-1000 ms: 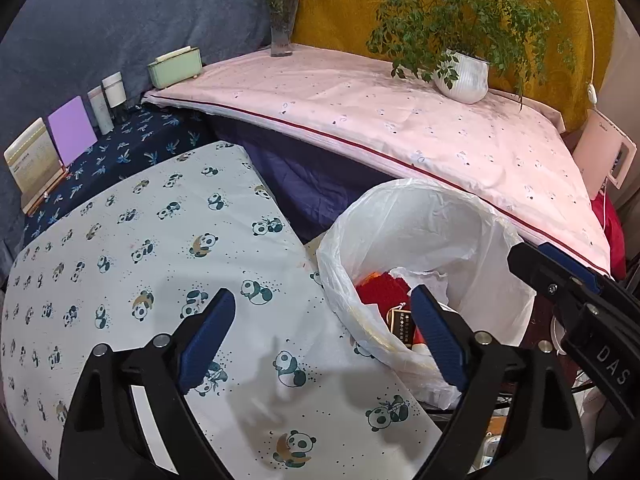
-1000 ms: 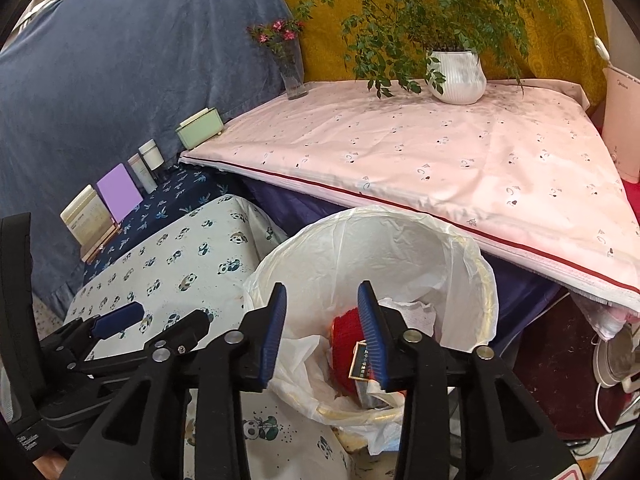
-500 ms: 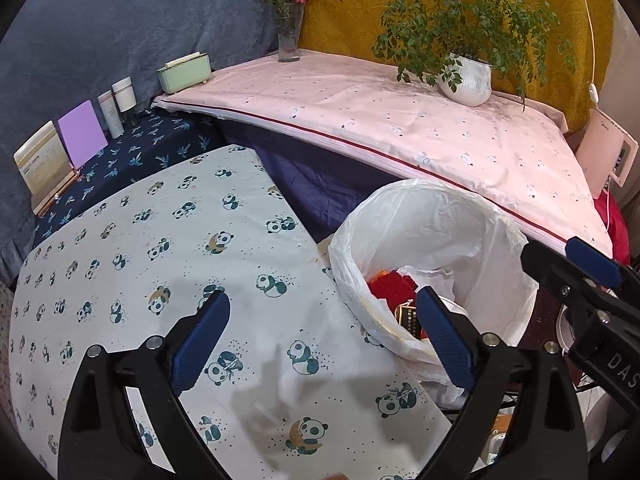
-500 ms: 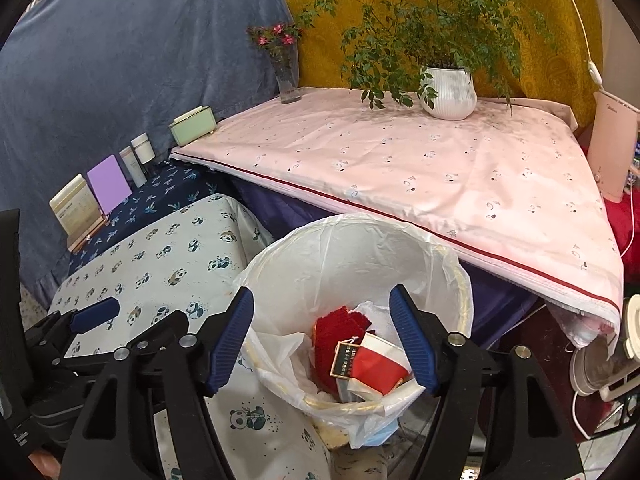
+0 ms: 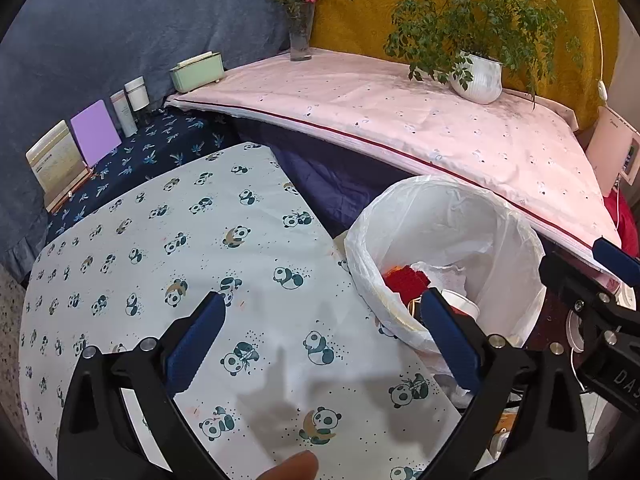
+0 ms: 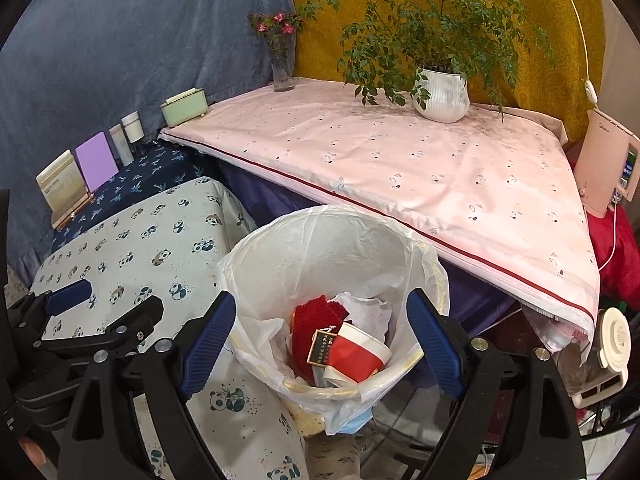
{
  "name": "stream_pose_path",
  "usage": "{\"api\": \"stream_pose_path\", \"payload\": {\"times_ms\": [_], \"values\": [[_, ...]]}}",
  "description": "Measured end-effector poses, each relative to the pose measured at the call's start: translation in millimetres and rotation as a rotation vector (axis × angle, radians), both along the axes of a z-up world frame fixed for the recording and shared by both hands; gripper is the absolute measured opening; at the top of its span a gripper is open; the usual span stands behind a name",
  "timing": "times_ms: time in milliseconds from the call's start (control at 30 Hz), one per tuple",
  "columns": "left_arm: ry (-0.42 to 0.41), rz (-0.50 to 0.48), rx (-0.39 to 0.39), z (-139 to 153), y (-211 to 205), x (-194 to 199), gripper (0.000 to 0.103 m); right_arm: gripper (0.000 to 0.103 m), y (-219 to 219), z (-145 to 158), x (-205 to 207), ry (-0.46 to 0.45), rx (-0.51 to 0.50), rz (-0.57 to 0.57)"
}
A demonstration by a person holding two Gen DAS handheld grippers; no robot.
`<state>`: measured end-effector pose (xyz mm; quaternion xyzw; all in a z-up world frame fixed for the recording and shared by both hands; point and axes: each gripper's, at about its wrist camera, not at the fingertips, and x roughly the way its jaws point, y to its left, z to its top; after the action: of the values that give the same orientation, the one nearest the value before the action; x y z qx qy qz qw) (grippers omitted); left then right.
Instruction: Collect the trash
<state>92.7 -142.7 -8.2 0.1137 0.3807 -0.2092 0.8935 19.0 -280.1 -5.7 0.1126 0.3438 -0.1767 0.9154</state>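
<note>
A red-and-white paper cup [image 6: 362, 354] lies on its side, mouth pointing right, atop red cloth [image 6: 310, 320] in the crinkled plastic-lined bin [image 6: 320, 240]. Your right gripper [image 6: 320, 340] hangs above it, jaws opening with nothing between them. Your left gripper [image 5: 322, 340] is spreading too, empty over the panda-print cloth [image 5: 160, 240].

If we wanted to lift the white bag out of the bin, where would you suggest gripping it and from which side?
I would pinch the loose fold of the white bag draped over the bin's rim on the side facing the panda cloth, coming from above. There the film hangs slack and doubled; elsewhere it looks stretched tight around the rim.
</note>
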Motion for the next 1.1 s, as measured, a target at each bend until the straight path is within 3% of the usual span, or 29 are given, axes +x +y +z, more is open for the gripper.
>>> {"api": "stream_pose_path", "payload": {"times_ms": [200,300,1100], "values": [[0.017,0.02,0.011,-3.5,2.5,0.2,0.095,0.084,1.0,-0.2,1.6,0.032,-0.024,-0.004],[0.024,0.027,0.017,-4.3,2.0,1.0,0.095,0.09,2.0,-1.7,3.0,0.052,-0.032,0.002],[0.066,0.015,0.064,-10.3,-11.1,4.2,0.095,0.09,-4.5,-6.8,7.5,0.122,-0.053,0.012]]}}
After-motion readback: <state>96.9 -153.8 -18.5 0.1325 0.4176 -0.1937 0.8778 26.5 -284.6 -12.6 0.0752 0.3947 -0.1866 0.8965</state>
